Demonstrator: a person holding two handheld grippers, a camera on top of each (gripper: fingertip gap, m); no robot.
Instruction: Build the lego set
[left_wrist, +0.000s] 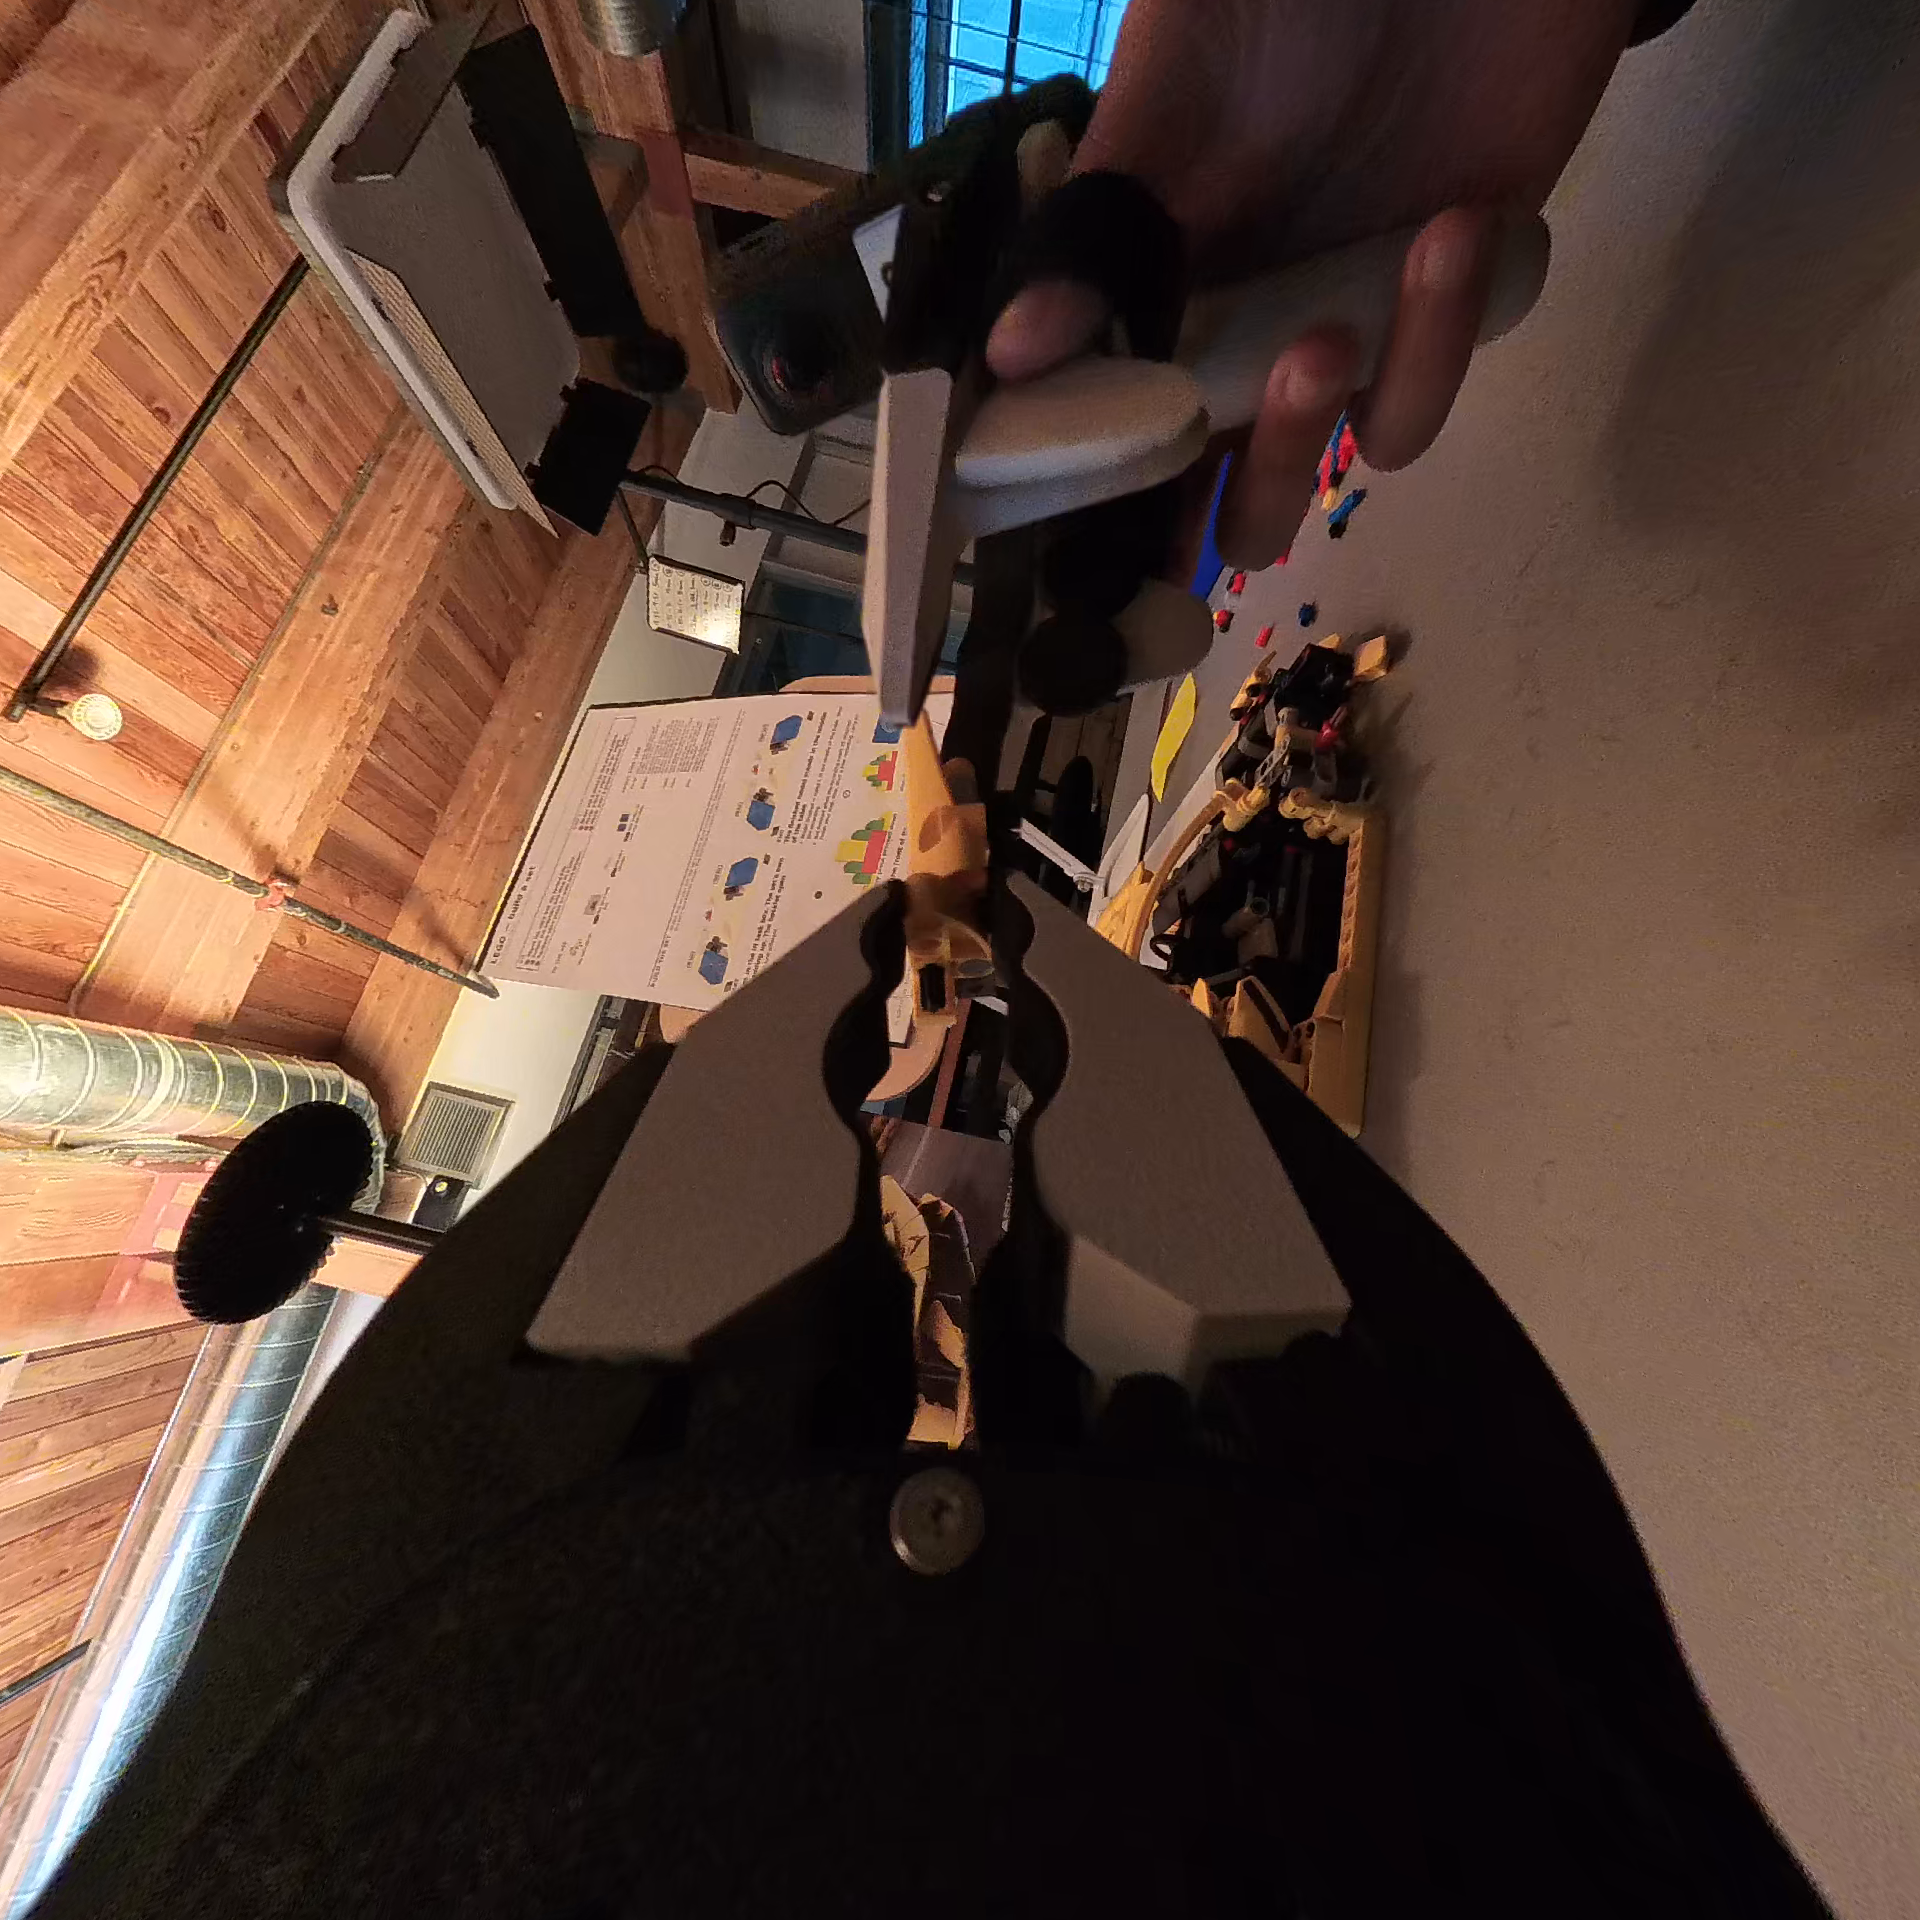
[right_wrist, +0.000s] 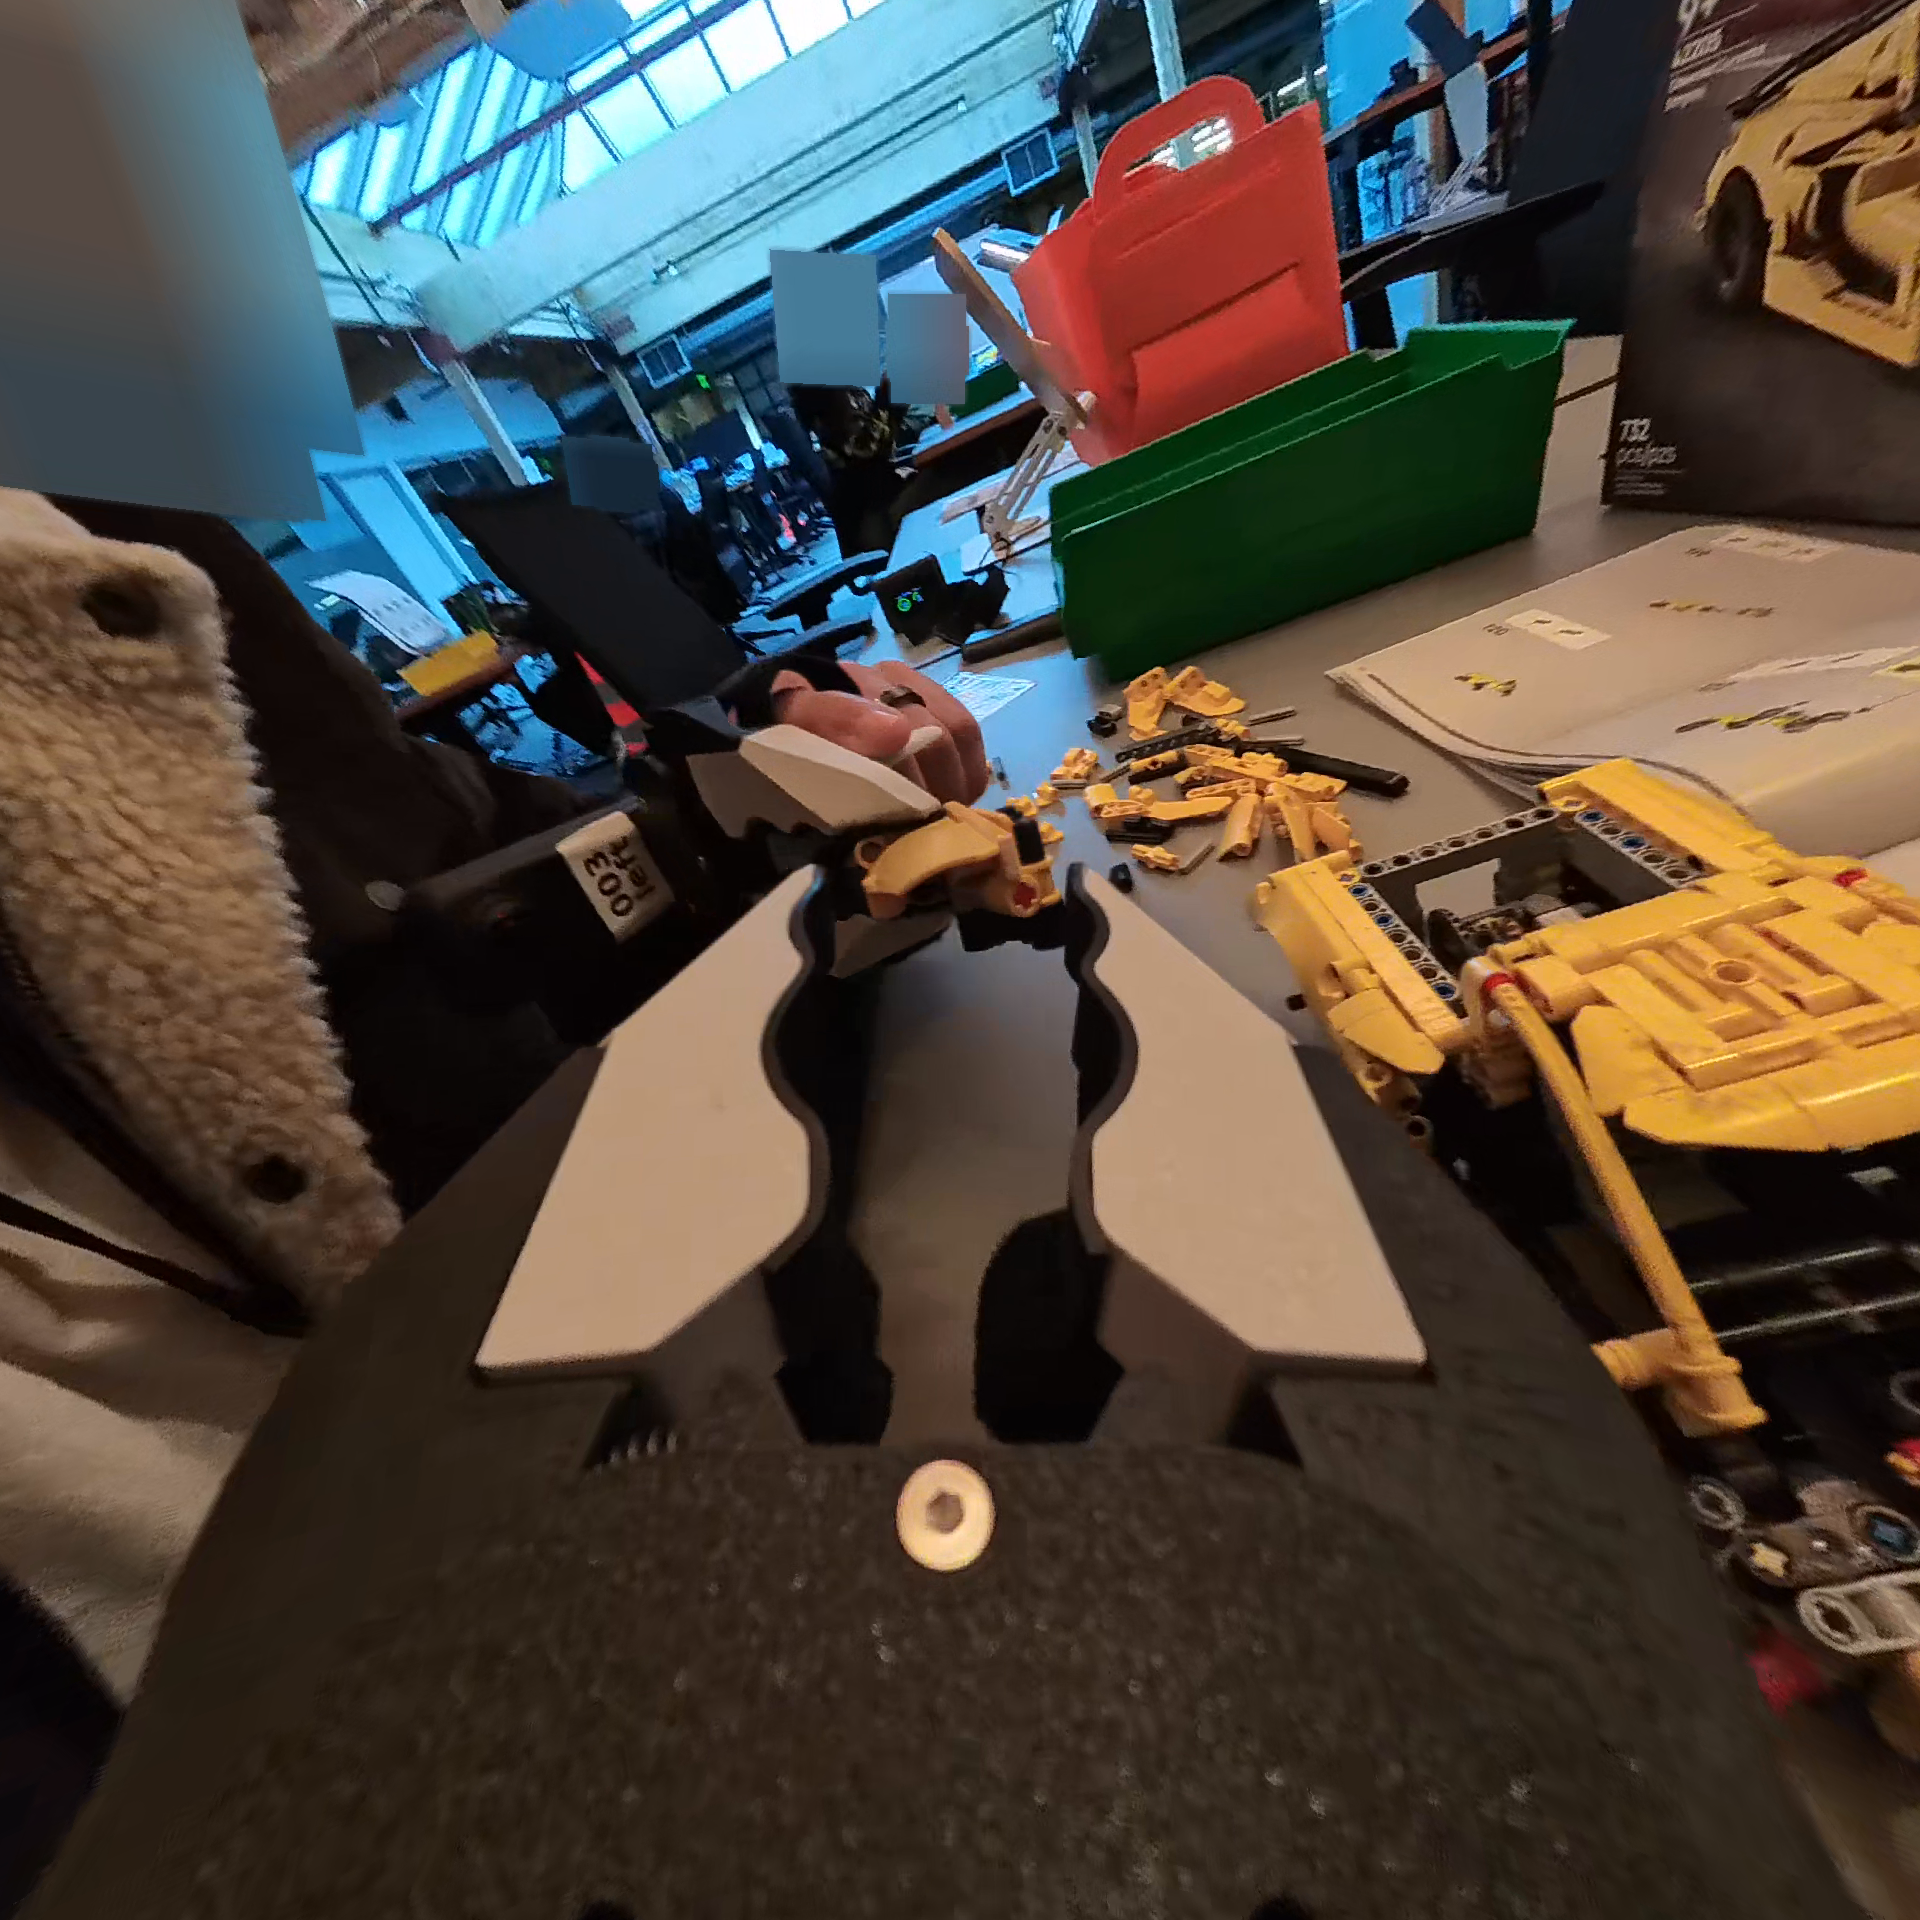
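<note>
The small yellow-and-black Lego sub-assembly, a cluster of curved plastic panels with a red pin showing at its side, sits clamped between the grey fingers of the left gripper, lifted clear of the grey tabletop. Holding it in the air this way presents its free end toward the right gripper, which points straight at it with its fingers apart and nothing between them; it seems poised to press on or take hold of the piece, though whether its tips touch the piece cannot be told.

The large yellow Lego car body, partly built with its black beam frame exposed, rests on the table just to the right, near enough that the sub-assembly could be carried across once it is ready. A loose pile of yellow and black Lego parts lies spread beyond the grippers, within easy reach for picking. The open white instruction booklet lies flat behind the car, facing the builder for reference. A green plastic bin and the dark set box stand farther back, out of the working area.

My judgement is that this step is joining or adjusting a part on the held sub-assembly before it goes onto the car.
</note>
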